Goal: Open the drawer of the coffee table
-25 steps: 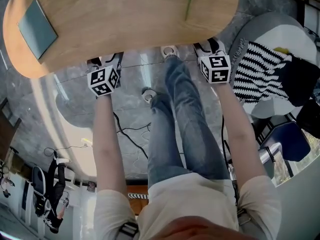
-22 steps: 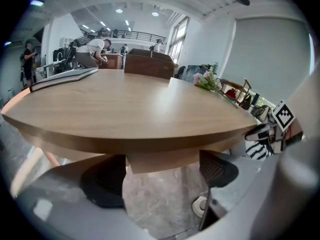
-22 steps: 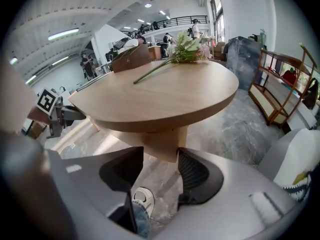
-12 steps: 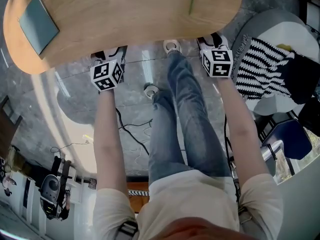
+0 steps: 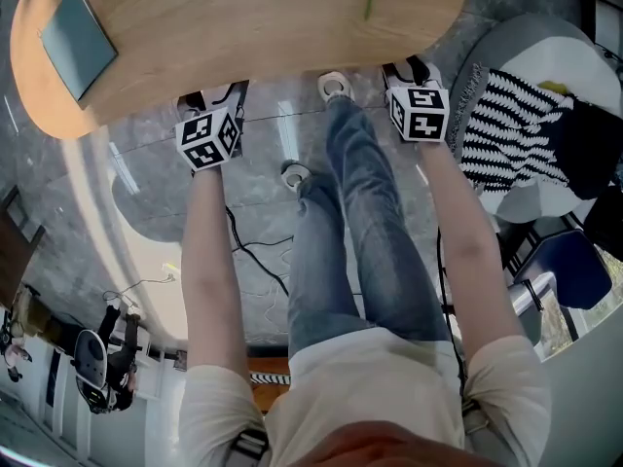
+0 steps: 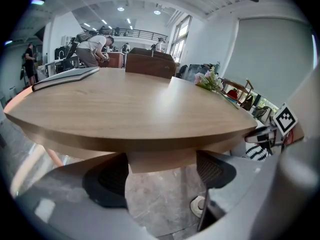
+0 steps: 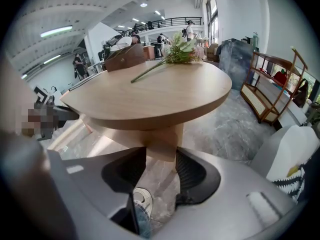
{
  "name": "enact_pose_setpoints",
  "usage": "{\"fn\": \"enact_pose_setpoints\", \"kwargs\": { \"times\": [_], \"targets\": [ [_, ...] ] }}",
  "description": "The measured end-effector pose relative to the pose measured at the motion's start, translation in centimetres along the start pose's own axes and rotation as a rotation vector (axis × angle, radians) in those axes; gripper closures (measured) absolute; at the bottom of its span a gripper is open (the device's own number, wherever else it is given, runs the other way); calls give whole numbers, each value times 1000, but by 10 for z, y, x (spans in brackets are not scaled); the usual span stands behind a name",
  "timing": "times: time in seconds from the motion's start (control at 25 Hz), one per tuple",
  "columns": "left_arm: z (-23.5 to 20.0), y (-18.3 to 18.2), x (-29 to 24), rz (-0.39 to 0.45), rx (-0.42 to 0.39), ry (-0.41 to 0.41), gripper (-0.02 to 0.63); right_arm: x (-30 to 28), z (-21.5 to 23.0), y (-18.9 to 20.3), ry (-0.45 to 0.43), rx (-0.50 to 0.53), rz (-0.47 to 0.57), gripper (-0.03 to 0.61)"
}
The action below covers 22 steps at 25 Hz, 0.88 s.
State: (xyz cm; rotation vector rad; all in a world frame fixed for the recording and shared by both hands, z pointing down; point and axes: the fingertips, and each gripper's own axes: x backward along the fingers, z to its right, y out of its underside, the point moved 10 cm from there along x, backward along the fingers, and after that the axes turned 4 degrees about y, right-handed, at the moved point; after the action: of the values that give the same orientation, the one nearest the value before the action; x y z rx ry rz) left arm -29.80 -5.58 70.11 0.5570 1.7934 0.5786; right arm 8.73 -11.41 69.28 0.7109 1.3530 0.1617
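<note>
Reaching under the coffee table's tabletop (image 5: 243,27) at twelve o'clock, we bracket its drawer (image 6: 162,159) for a two-handed pull. The left gripper (image 6: 162,176) has jaws wide and the right gripper (image 7: 161,171) narrower. Both have just been closing around the wood, with no firm pinch evident yet.

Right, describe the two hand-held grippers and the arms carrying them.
The left hand-held gripper and the right hand-held gripper each have a smooth grey body and two black, ribbed pads. Each carries a white cube printed with black square markers. The arms are bare below short, cream sleeves.
</note>
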Motion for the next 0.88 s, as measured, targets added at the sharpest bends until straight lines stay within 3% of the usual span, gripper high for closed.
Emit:
{"fn": "enact_pose_setpoints", "kwargs": {
  "times": [0.88],
  "targets": [
    [20, 59, 44, -54, 28, -4, 184, 39, -17, 60, 0, -6, -25, 396]
  ]
}}
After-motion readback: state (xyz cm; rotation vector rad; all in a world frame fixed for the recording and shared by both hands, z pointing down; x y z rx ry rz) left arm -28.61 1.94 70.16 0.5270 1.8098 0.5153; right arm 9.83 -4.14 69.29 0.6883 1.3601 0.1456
